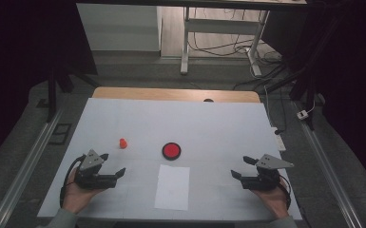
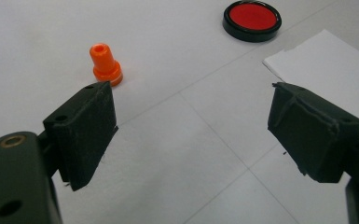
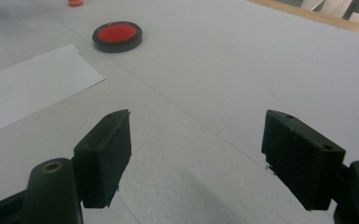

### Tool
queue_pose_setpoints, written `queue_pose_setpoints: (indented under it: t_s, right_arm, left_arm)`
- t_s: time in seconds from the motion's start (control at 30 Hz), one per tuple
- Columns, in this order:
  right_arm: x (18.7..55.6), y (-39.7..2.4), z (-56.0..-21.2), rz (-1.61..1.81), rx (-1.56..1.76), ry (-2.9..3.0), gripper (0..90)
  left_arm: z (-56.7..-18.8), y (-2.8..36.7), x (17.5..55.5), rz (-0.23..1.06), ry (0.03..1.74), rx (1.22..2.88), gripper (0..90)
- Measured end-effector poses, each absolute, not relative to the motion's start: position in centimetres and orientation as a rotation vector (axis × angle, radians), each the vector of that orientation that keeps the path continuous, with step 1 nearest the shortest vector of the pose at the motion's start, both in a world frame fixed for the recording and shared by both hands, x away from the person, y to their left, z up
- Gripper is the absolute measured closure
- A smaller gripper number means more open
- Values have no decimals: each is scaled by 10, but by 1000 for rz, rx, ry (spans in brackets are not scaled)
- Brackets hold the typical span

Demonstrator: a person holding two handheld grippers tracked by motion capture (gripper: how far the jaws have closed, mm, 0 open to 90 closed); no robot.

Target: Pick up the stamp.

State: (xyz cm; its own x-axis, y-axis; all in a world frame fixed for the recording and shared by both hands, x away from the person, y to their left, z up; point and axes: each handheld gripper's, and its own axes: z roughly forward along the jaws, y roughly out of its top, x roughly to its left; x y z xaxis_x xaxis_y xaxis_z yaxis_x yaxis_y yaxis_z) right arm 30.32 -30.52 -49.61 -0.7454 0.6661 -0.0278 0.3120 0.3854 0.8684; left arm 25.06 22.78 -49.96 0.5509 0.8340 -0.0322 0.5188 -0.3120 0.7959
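A small orange stamp-like peg (image 1: 122, 143) (image 2: 105, 64) stands upright on the white mat (image 1: 218, 123). Right of it lies a round red pad with a black rim (image 1: 171, 150) (image 2: 252, 17) (image 3: 117, 35). A white sheet of paper (image 1: 172, 187) (image 2: 326, 60) (image 3: 28, 84) lies flat near the front edge, just in front of the pad. My left gripper (image 1: 114, 163) (image 2: 193, 109) rests at the front left, open and empty, the peg a little beyond its left jaw. My right gripper (image 1: 240, 166) (image 3: 198, 128) rests at the front right, open and empty, pointing toward the pad.
The mat covers a wooden table whose far edge (image 1: 176, 94) shows bare. A small dark object (image 1: 208, 100) sits at that far edge. Metal rails run along both sides of the table. Desk legs and cables stand on the floor beyond.
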Motion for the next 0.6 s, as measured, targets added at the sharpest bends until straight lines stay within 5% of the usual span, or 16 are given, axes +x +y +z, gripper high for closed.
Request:
queue_pose_setpoints:
  t_s: [0.6]
  right_arm:
    - [304,-305,-498,1295,849,2280,242]
  left_arm:
    - [-477,229,277,505,1090,1977,157]
